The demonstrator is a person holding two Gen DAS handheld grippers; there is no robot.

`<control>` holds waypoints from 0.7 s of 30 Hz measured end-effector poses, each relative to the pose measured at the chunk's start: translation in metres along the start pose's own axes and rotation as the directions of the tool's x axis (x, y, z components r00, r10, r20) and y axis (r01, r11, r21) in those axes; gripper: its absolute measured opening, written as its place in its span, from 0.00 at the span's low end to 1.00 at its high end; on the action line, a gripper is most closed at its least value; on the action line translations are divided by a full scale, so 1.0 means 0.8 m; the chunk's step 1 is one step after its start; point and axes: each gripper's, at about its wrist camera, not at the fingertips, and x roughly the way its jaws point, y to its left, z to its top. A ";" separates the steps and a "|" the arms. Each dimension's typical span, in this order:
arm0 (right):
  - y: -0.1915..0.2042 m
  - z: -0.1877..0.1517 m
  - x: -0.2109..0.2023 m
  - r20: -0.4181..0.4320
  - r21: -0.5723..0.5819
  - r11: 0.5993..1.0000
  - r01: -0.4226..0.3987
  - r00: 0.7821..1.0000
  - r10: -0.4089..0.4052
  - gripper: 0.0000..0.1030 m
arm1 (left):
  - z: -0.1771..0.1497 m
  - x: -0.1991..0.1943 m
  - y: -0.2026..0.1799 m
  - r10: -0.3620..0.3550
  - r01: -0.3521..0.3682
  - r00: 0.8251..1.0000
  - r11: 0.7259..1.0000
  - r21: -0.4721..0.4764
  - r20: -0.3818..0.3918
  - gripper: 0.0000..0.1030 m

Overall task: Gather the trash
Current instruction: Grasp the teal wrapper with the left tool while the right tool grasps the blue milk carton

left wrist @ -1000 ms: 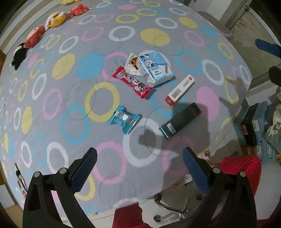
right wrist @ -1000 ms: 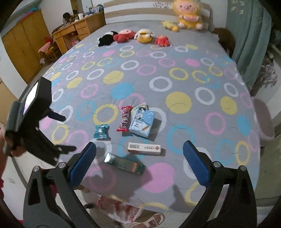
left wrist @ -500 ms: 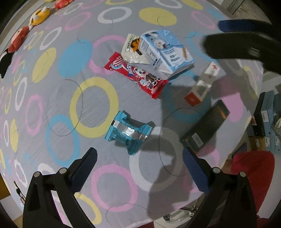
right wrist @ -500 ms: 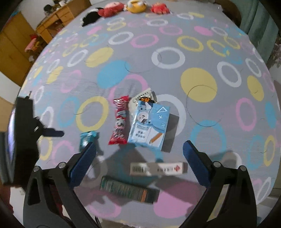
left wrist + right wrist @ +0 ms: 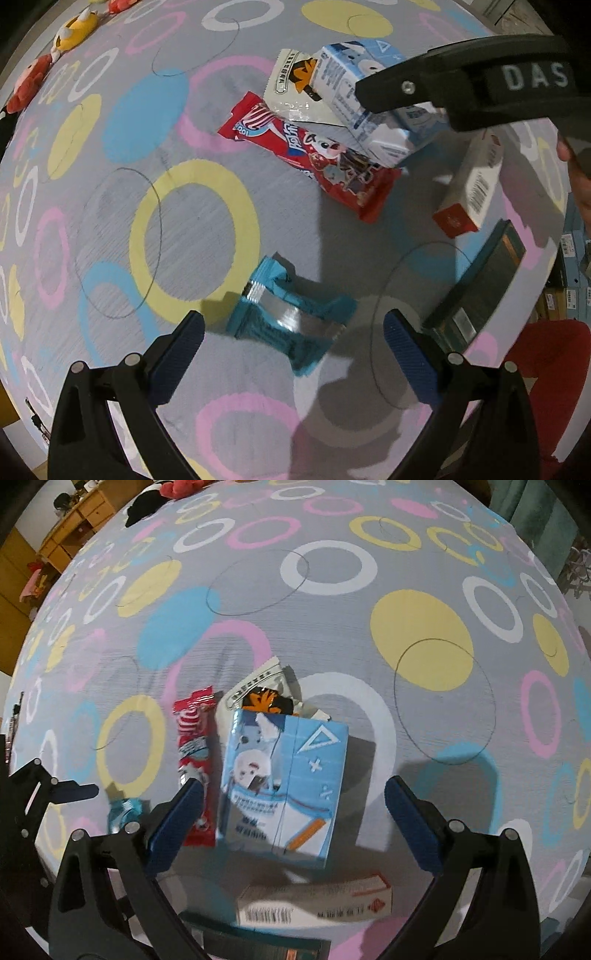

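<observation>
Trash clustered near bed edge; bedspread (image 5: 332, 627) beyond lies bare.

Teal wrapper (image 5: 288, 317) sits apart, free all round. Blue carton (image 5: 280, 786) overlaps white packet (image 5: 266, 694), red wrapper (image 5: 194, 753) tight alongside; white-and-red box (image 5: 314, 901) and dark box (image 5: 476, 291) crowd the near side.

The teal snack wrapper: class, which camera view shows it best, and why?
The left wrist view: the teal snack wrapper lies whole and close between the open fingers. In the right wrist view only a small part shows at the left.

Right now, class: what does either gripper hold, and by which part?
Nothing is held. The left gripper is open around the teal wrapper; the right gripper is open over the blue carton.
</observation>
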 end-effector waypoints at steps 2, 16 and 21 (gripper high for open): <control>0.000 0.004 0.008 0.006 -0.001 1.000 0.018 1.000 -0.018 0.93 | 0.001 0.007 0.004 -0.002 0.001 1.000 1.000 -0.019 -0.007 0.81; -0.001 0.000 -0.002 0.053 0.014 1.000 -0.003 0.999 0.002 0.65 | -0.021 0.007 0.066 -0.095 0.102 0.995 0.967 -0.232 0.043 0.46; 0.003 -0.008 -0.035 0.107 0.019 1.000 0.002 0.994 -0.004 0.65 | -0.041 -0.006 0.072 -0.091 0.106 0.994 0.955 -0.275 0.068 0.36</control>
